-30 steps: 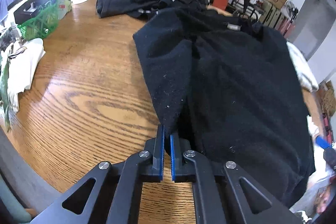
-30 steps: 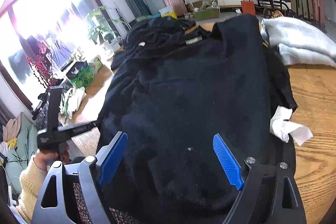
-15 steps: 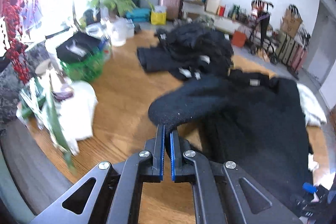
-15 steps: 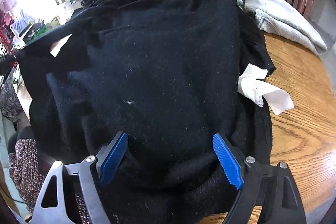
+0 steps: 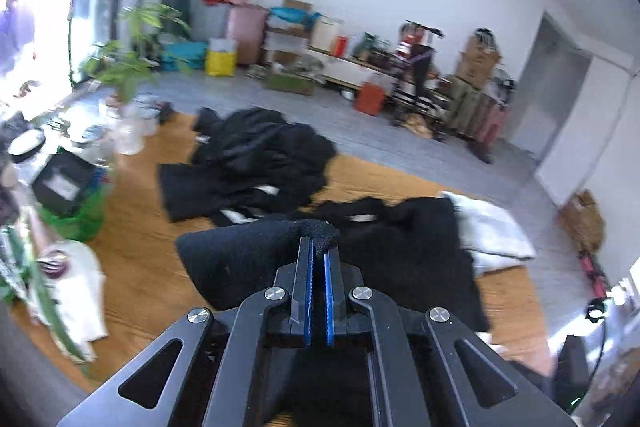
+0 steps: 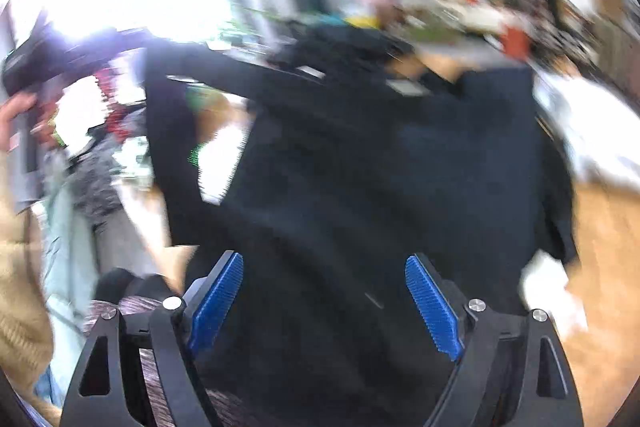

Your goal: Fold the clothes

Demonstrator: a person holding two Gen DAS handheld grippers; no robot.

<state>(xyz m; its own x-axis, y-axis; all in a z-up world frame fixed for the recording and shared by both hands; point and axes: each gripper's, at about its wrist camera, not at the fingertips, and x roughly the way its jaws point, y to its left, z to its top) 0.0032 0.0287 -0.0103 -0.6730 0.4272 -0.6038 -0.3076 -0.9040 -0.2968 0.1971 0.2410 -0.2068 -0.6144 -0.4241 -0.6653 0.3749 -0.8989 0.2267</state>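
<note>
While left gripper (image 5: 317, 247) pinches fuzzy black sweater (image 5: 404, 259)

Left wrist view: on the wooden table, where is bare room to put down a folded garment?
Bare wood shows on the table between the green basket and the black sweater held up by the left claw. A narrower strip lies behind the sweater, right of the black clothes pile. The left edge is crowded; a white garment fills the right.
</note>
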